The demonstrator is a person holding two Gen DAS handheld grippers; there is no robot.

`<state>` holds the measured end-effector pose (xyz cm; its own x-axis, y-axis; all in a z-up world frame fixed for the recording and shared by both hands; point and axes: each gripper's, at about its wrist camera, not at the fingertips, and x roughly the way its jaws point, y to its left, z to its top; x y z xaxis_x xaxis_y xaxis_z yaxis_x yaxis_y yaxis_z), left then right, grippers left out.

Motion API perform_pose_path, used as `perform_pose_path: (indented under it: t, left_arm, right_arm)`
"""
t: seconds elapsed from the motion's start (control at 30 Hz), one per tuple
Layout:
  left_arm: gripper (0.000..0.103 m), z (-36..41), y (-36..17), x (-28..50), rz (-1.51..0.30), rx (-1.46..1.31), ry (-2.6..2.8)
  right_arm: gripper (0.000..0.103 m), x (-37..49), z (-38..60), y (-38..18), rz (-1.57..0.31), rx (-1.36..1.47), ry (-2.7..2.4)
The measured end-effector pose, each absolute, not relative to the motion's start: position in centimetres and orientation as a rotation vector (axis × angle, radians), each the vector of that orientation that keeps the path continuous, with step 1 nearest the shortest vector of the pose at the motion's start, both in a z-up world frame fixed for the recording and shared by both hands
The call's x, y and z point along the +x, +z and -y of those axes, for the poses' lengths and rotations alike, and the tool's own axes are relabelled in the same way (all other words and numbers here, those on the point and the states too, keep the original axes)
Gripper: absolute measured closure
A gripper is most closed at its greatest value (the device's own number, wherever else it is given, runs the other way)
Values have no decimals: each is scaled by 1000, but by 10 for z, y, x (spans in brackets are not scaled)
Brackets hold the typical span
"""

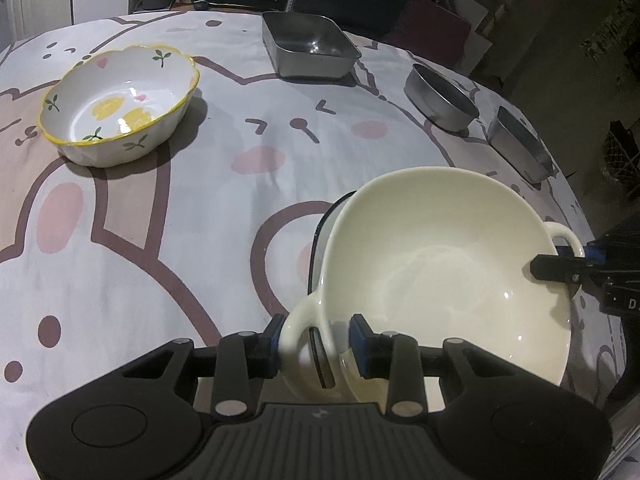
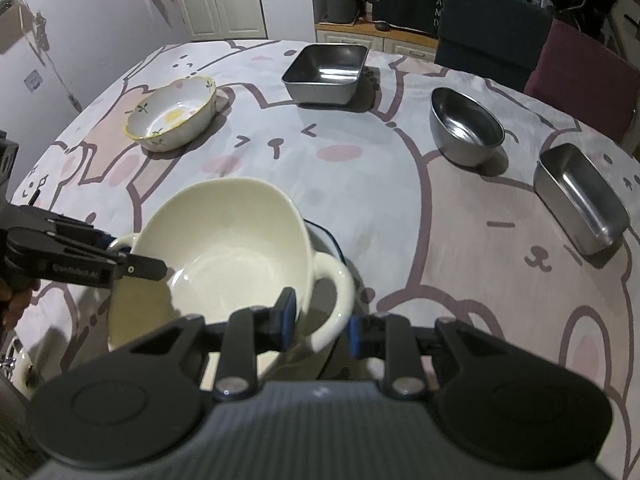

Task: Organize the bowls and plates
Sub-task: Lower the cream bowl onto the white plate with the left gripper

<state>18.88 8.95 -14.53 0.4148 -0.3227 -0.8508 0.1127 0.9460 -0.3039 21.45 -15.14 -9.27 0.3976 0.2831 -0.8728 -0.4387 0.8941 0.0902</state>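
A cream two-handled bowl (image 1: 432,264) (image 2: 224,256) hangs tilted just above the rabbit-print tablecloth (image 1: 192,208), carried by both grippers. My left gripper (image 1: 318,340) (image 2: 128,256) is shut on one handle (image 1: 300,324), with one finger inside the rim and the other outside the loop. At the opposite handle (image 2: 338,280) my right gripper (image 2: 320,322) (image 1: 572,264) is shut in the same way. Under the bowl the dark rim of a plate (image 1: 320,232) (image 2: 326,236) peeks out; most of it is hidden.
A white floral bowl with a yellow rim (image 1: 120,104) (image 2: 172,116) sits far left. A square steel pan (image 1: 308,44) (image 2: 324,72) stands at the back, with a round steel bowl (image 1: 440,96) (image 2: 466,128) and a rectangular steel tin (image 1: 520,144) (image 2: 580,200) on the right. Chairs (image 2: 580,60) stand behind the table.
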Motion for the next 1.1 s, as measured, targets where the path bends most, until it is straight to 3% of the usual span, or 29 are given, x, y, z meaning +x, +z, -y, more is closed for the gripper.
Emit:
perform_pose_path:
  t: [0.93, 1.1]
  left_arm:
    - [64, -84, -142, 189, -1108, -151, -275]
    - [62, -83, -140, 189, -1106, -145, -273]
  right_arm:
    - [69, 217, 158, -107, -1145, -123, 440]
    - [63, 216, 152, -113, -1164, -183, 415]
